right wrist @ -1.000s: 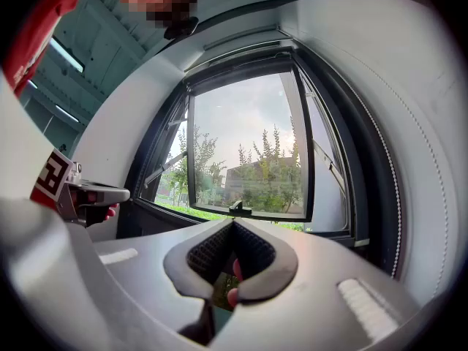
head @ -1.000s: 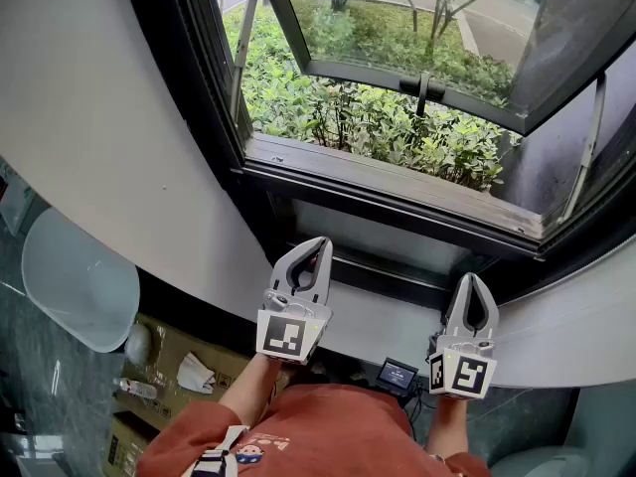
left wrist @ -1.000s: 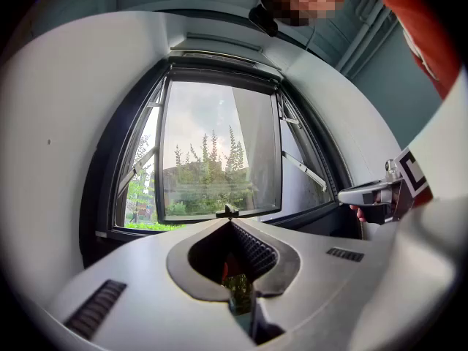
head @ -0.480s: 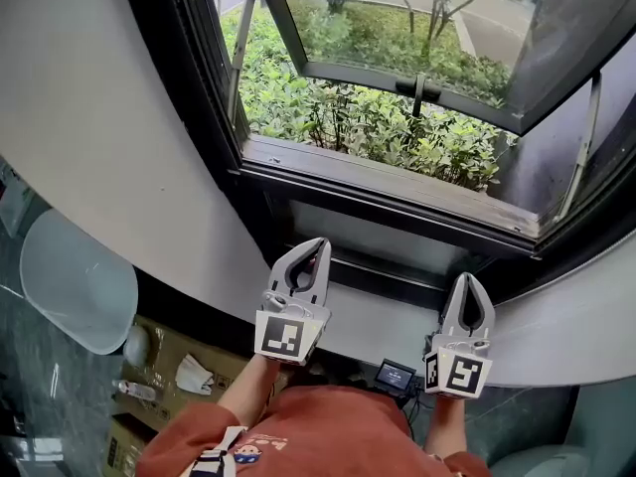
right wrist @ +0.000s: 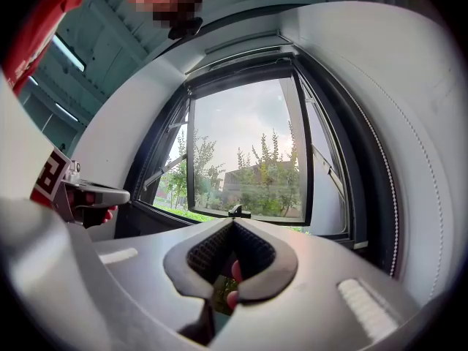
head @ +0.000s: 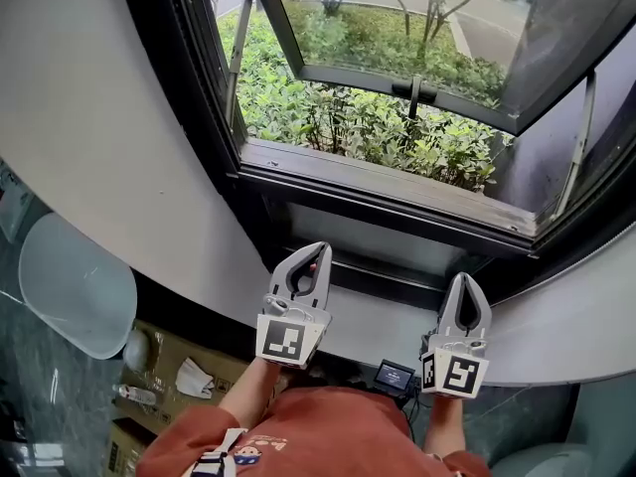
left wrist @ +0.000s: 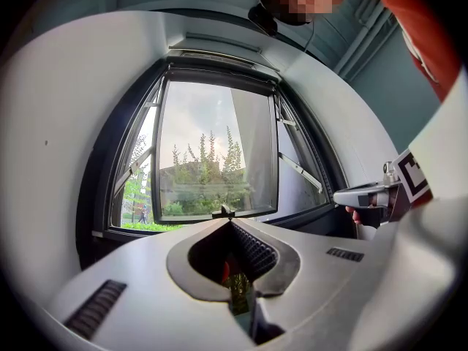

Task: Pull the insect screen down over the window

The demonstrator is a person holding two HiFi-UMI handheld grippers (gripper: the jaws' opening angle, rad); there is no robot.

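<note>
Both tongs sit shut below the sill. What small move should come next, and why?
Probably lift the right tongs toward the window frame's top rail and open them. Both they and the left tongs are shut, empty and low, and no screen covers the window opening yet.

My left gripper (head: 318, 252) sits ahead of me over the curved ledge (head: 383, 328). My right gripper (head: 465, 280) is to its right, well apart. Both point at the window (head: 388, 192) in front. The open sash (head: 397, 73) swings outward beyond the frame, with its handle (head: 413, 87) on the lower rail. Shrubs (head: 348, 117) lie outside, beyond the sill and under the sash. Below the ledge, to my left, a cardboard box (head: 164, 351) carries a face mask (head: 195, 376). Further left is a rounded thing (head: 75, 286), maybe a chair seat. A small screen device (head: 396, 374) lies down between my arms.
</note>
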